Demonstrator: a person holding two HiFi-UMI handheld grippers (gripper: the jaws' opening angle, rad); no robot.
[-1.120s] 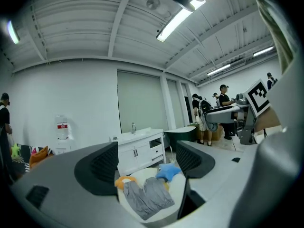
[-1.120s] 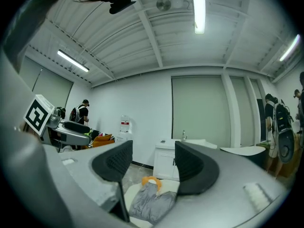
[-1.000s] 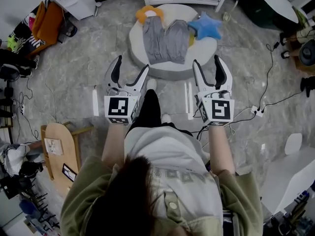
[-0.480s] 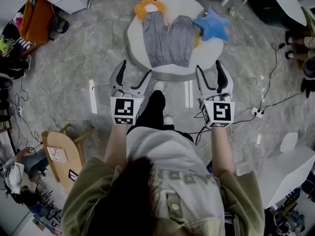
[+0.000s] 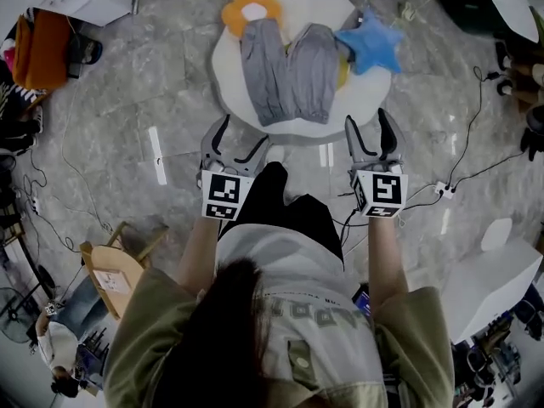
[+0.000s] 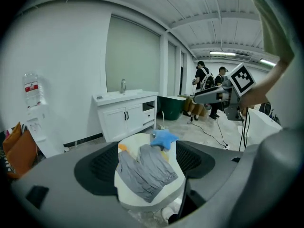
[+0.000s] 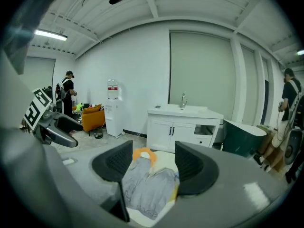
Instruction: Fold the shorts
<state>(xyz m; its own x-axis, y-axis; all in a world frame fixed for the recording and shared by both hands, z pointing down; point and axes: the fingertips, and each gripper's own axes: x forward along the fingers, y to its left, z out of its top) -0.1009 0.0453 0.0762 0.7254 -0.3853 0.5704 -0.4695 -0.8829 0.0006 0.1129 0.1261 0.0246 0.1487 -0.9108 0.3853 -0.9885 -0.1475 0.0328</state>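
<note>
Grey shorts (image 5: 289,73) lie flat on a round white low table (image 5: 228,75), waistband far, leg hems toward me. An orange flower cushion (image 5: 249,8) and a blue star cushion (image 5: 370,45) sit at the table's far side. My left gripper (image 5: 244,132) hovers just short of the table's near edge, open and empty. My right gripper (image 5: 368,119) is level with it on the right, also open and empty. In the left gripper view the shorts (image 6: 145,172) show between the dark pads; in the right gripper view the shorts (image 7: 149,186) appear the same way.
A white sink cabinet (image 6: 124,113) stands behind the table. Cables (image 5: 463,155) run over the marble floor on the right. A wooden stool (image 5: 110,270) stands at my left and an orange bag (image 5: 38,36) at far left. People (image 6: 204,82) stand in the background.
Both grippers have moved forward and down toward the table's near edge, side by side. Their jaws stay open and empty. The shorts lie as before.
</note>
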